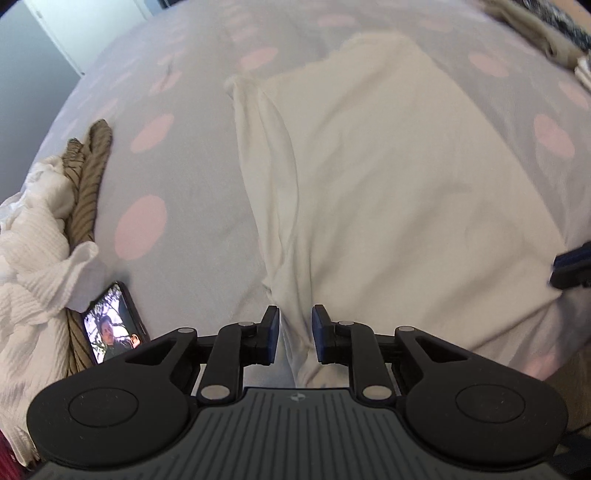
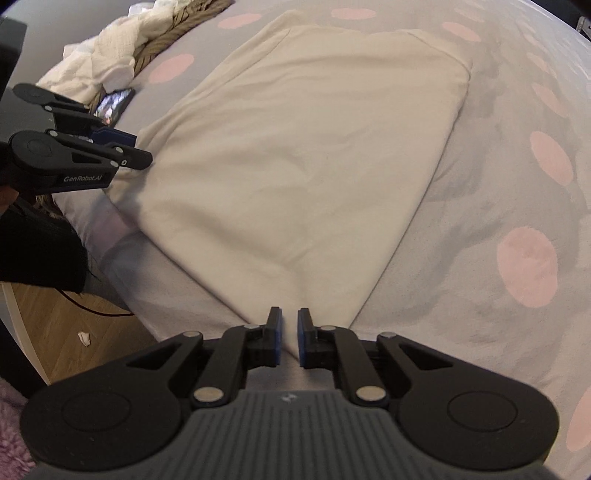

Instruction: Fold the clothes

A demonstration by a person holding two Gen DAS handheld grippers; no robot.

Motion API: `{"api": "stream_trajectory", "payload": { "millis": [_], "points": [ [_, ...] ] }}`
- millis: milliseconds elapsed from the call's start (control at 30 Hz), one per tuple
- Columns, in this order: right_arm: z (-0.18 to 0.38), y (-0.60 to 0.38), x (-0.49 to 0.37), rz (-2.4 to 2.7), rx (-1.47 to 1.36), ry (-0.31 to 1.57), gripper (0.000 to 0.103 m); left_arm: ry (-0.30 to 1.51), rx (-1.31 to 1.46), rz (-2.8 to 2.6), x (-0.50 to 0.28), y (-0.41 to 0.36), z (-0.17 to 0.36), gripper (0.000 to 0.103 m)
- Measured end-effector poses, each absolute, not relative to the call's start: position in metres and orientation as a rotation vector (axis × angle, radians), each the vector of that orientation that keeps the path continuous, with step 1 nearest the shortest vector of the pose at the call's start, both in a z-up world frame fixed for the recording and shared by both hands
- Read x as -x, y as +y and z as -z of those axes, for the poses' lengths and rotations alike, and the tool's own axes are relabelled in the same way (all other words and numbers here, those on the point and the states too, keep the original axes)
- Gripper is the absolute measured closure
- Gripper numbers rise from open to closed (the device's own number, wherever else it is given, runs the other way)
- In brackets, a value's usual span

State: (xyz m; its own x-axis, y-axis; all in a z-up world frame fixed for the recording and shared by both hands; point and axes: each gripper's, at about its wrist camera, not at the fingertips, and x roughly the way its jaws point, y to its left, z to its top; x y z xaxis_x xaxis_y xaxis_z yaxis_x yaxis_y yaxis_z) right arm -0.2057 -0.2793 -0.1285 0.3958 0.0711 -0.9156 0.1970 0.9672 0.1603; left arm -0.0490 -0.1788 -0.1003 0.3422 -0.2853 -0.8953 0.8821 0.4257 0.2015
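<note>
A cream garment (image 1: pixel 388 184) lies folded into a long rectangle on a grey bedsheet with pink dots (image 1: pixel 177 206). Its loose fold runs along its left side. My left gripper (image 1: pixel 295 334) is at the near left edge, its pads closed to a narrow gap with a bunched fold of the cloth between them. My right gripper (image 2: pixel 290 338) pinches the near right corner of the garment (image 2: pixel 295 147), which tapers into its pads. Each gripper shows in the other's view: the left gripper (image 2: pixel 133 147), the right gripper (image 1: pixel 572 262).
A pile of white and brown striped clothes (image 1: pixel 44 229) sits at the left, with a lit phone (image 1: pixel 114 321) beside it. More clothes (image 1: pixel 546 33) lie at the far right. The bed's edge drops to a wooden floor (image 2: pixel 74 325). A dark sleeve (image 2: pixel 37 251) is behind the left gripper.
</note>
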Motion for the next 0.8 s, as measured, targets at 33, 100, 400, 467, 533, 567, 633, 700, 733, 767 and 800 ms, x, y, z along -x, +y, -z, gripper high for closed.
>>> {"api": "stream_trajectory", "payload": {
  "millis": [33, 100, 400, 467, 533, 567, 633, 700, 733, 767, 800],
  "points": [
    [0.124, -0.282, 0.206, 0.088, -0.266, 1.146, 0.09, 0.9, -0.758, 0.875, 0.048, -0.178, 0.096, 0.086],
    [0.116, -0.289, 0.206, 0.104, -0.286, 1.098, 0.089, 0.884, -0.694, 0.899, 0.049, -0.183, 0.089, 0.086],
    [0.091, -0.301, 0.204, 0.186, -0.343, 0.803, 0.076, 0.791, -0.614, 1.017, 0.068, -0.197, 0.084, 0.086],
    [0.091, -0.303, 0.203, 0.205, -0.331, 0.791, 0.074, 0.779, -0.629, 1.019, 0.07, -0.2, 0.086, 0.086],
    [0.094, -0.303, 0.2, 0.215, -0.307, 0.795, 0.074, 0.775, -0.636, 1.017, 0.071, -0.202, 0.087, 0.086],
    [0.095, -0.303, 0.199, 0.22, -0.298, 0.792, 0.074, 0.778, -0.635, 1.017, 0.071, -0.203, 0.088, 0.086],
    [0.098, -0.304, 0.199, 0.231, -0.288, 0.784, 0.074, 0.792, -0.63, 1.012, 0.068, -0.203, 0.088, 0.086],
    [0.1, -0.306, 0.198, 0.244, -0.296, 0.775, 0.074, 0.808, -0.619, 1.005, 0.062, -0.205, 0.089, 0.086],
    [0.101, -0.308, 0.197, 0.255, -0.297, 0.774, 0.074, 0.816, -0.614, 1.002, 0.059, -0.205, 0.089, 0.086],
    [0.102, -0.31, 0.196, 0.266, -0.296, 0.774, 0.074, 0.824, -0.608, 0.998, 0.056, -0.206, 0.089, 0.086],
    [0.102, -0.311, 0.195, 0.277, -0.296, 0.774, 0.074, 0.832, -0.603, 0.995, 0.053, -0.207, 0.09, 0.086]
  ]
}}
